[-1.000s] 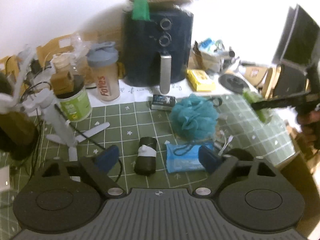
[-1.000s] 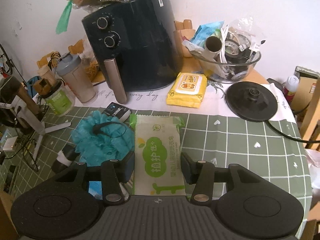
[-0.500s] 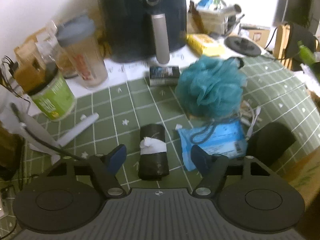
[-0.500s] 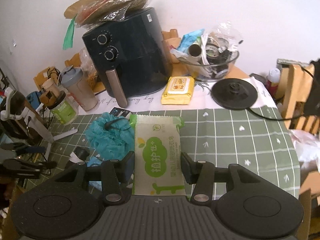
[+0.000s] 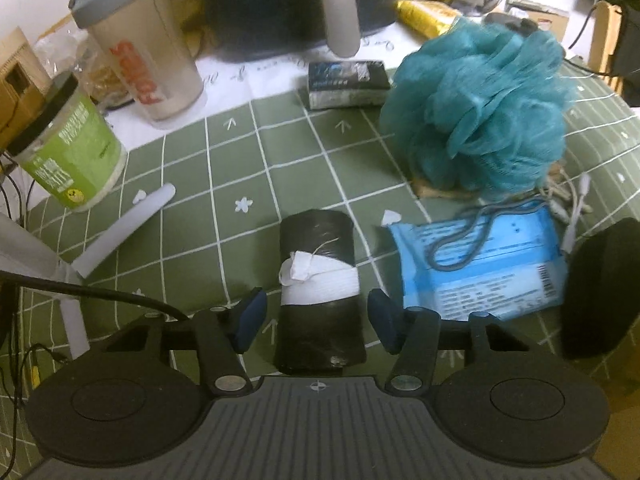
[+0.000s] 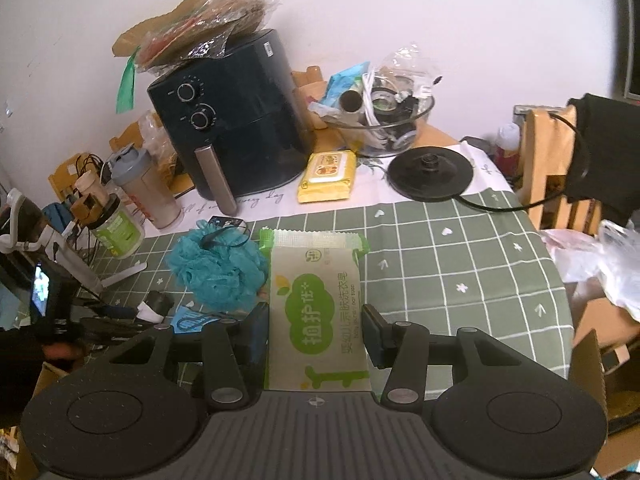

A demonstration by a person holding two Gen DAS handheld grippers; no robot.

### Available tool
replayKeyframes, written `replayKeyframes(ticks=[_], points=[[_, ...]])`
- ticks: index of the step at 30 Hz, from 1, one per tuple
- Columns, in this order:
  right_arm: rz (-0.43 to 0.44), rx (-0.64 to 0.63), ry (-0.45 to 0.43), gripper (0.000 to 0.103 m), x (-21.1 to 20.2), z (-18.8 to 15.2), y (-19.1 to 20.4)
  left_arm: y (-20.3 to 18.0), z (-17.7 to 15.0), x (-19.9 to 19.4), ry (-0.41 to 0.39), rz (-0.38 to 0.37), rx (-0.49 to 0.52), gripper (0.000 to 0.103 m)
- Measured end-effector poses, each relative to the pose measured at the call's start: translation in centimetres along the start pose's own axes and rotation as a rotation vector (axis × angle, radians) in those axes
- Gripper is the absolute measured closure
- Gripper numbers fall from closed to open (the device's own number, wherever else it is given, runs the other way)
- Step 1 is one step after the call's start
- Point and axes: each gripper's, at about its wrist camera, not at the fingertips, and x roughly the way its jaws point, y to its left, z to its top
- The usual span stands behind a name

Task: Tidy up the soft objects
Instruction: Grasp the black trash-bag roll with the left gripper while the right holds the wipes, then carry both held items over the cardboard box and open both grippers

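Black roll (image 5: 320, 280) between open fingers, loofah (image 5: 480, 108) beyond

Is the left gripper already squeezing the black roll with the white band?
No, the left gripper is open, and its fingers stand apart on either side of the black roll.

You are losing the top of the air fryer (image 5: 280, 4) past the upper edge of the left wrist view, where it is blurring along with the yellow pack (image 5: 424, 20) at the upper right. The left gripper's body is covering the near end of the black roll (image 5: 320, 280). In the right wrist view, the green wipes pack (image 6: 316, 312) is hiding part of the blue loofah (image 6: 216, 268).
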Motion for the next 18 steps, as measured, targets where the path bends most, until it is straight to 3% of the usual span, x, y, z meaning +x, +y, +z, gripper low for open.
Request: replayKeyframes(ticks=[3, 7, 18], points=[[-0.005, 0.017, -0.002, 0.052, -0.6, -0.5, -0.2, 0.5, 0.0, 0.7, 0.022, -0.033, -0.033, 0.061], [-0.008, 0.032, 0.002, 0.052, -1.0, -1.1, -0.2, 0.7, 0.0, 0.4, 0.026, -0.045, -0.039, 0.062], [0.0, 0.029, 0.008, 0.052, -1.7, -1.9, 0.1, -0.3, 0.0, -3.8, -0.056, -0.079, -0.059, 0.062]])
